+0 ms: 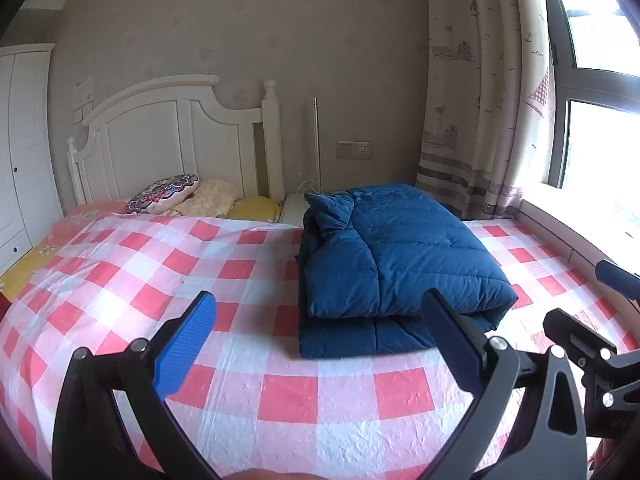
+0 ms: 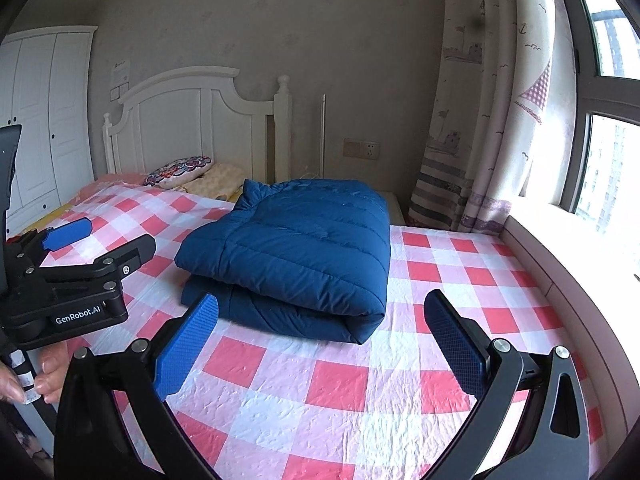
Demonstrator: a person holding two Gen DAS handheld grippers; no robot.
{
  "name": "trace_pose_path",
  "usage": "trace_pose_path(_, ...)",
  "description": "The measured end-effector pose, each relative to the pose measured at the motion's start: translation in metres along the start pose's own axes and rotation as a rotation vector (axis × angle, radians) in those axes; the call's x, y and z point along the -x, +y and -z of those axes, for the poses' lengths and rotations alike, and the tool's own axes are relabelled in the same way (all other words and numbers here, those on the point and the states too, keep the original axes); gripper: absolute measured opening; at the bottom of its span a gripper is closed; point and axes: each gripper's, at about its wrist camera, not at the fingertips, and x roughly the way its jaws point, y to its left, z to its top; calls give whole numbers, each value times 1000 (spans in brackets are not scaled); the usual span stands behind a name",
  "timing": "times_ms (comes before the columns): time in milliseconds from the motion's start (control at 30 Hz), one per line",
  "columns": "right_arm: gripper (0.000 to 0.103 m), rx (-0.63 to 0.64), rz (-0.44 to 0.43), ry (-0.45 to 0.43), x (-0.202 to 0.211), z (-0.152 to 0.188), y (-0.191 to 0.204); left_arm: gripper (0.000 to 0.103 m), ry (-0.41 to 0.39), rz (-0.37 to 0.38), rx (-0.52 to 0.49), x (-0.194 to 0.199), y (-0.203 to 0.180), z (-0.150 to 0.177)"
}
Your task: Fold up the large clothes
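One blue quilted down jacket [image 1: 396, 256], folded into a thick packet of stacked layers, lies on the bed's red-and-white checked sheet [image 1: 248, 396], toward the right half of the bed and nearer the window side. We count one garment only; its collar or hood bunches up at the far left corner.

Two grippers. The left gripper [image 1: 318, 340] sits low over the near edge of the bed, its blue-padded fingers [image 1: 185, 344] spread wide with nothing between them, well short of touching the jacket. The right gripper [image 2: 320, 336] is likewise splayed and empty, near the packet's near fold but apart from it. In the right wrist view the left gripper's body shows at the far left, with part of a hand [image 2: 38, 376] below it, cut off by the frame.

At the far end: one white headboard [image 1: 176, 144], one patterned round cushion [image 1: 164, 194], and beside it pale floral and yellow bedding we cannot sort into separate pieces. One white wardrobe [image 2: 44, 128] at left, cropped. One wall socket plate [image 1: 354, 150], one upright metal rod [image 1: 317, 140], one printed curtain [image 1: 476, 92], one window [image 1: 600, 120] blown out by daylight. A white object behind the jacket is mostly hidden.
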Motion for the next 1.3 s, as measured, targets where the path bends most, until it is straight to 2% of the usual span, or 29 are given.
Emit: trace_pose_path(1300, 99, -19, -18, -2, 2, 0, -2, 101, -9, -4, -9, 3, 1, 0)
